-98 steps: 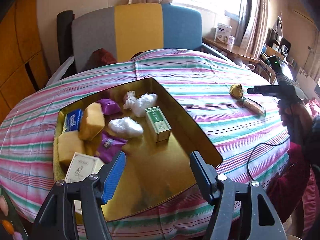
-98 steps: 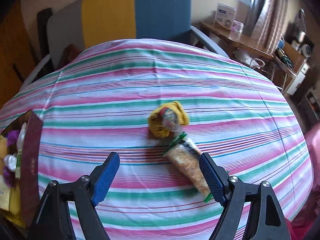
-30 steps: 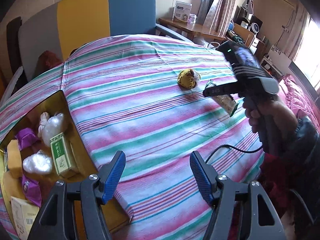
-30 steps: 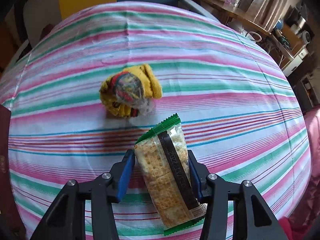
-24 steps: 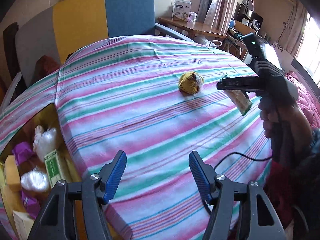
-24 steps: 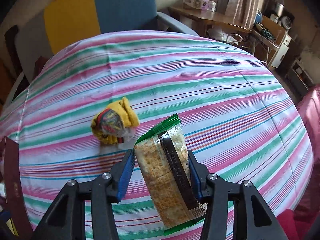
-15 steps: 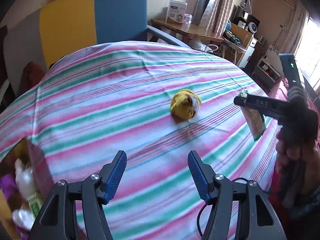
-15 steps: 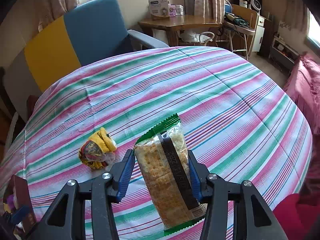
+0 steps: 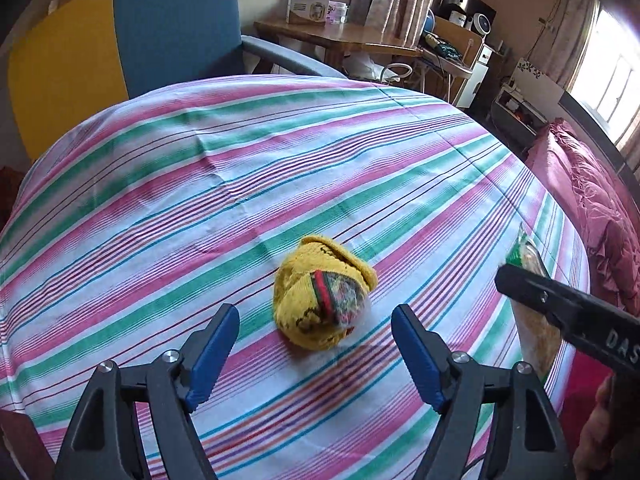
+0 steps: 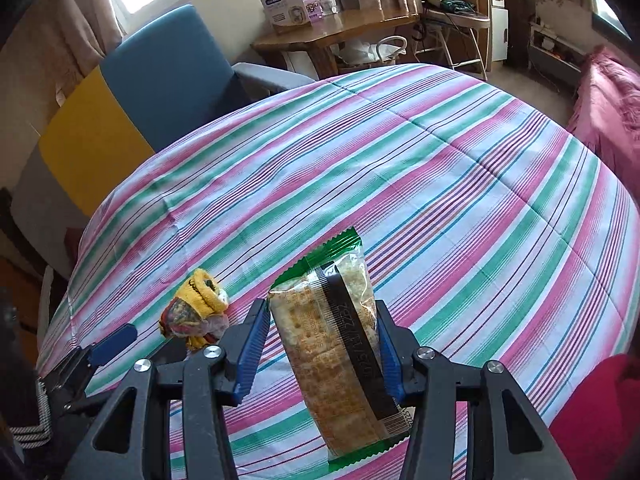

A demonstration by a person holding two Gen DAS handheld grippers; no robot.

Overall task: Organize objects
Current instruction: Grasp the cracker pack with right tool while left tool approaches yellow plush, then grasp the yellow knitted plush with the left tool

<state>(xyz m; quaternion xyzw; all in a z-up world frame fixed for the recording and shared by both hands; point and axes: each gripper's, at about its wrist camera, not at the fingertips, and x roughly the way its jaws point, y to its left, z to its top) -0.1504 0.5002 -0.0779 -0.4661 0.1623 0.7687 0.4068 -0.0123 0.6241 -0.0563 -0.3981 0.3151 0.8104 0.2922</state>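
Observation:
A rolled yellow sock ball (image 9: 322, 292) lies on the striped tablecloth (image 9: 240, 184), just ahead of my open left gripper (image 9: 316, 344), between the lines of its blue pads. My right gripper (image 10: 322, 344) is shut on a green-edged cracker packet (image 10: 336, 344) and holds it above the cloth. The sock ball shows in the right wrist view (image 10: 196, 314), with the left gripper's blue pad (image 10: 114, 340) beside it. The right gripper and packet (image 9: 532, 264) appear at the right edge of the left wrist view.
A blue and yellow chair (image 9: 120, 36) stands behind the round table. A wooden side table (image 9: 340, 38) with a white box is beyond it. A pink bed (image 9: 592, 200) lies at the right. The table edge curves close on the right.
My left gripper has swung right from the gold tray to the sock ball and closed in on it. My right gripper has lifted the cracker packet off the cloth and pulled back.

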